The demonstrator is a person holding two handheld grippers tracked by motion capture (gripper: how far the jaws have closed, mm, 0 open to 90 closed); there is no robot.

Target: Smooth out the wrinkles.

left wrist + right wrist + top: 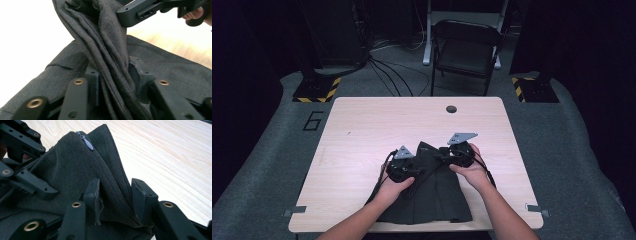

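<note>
A dark grey garment (437, 195) with a zipper (86, 141) lies on the wooden table (362, 130) near its front edge. Its upper part is lifted into a peak. My left gripper (412, 170) is shut on a bunched fold of the cloth (110, 50), which fills the space between its pads (91, 81). My right gripper (444, 156) is shut on the cloth from the other side, a little farther up the table. A fold (112, 185) is pinched between its pads (142, 195). The two grippers face each other, close together, with the raised cloth between them.
A round hole (451, 108) sits near the table's far edge. Behind the table stands a black folding chair (464, 50). Striped stand bases (317, 90) (532, 87) and cables (387, 70) lie on the floor. Bare wood extends to the left, right and far side of the garment.
</note>
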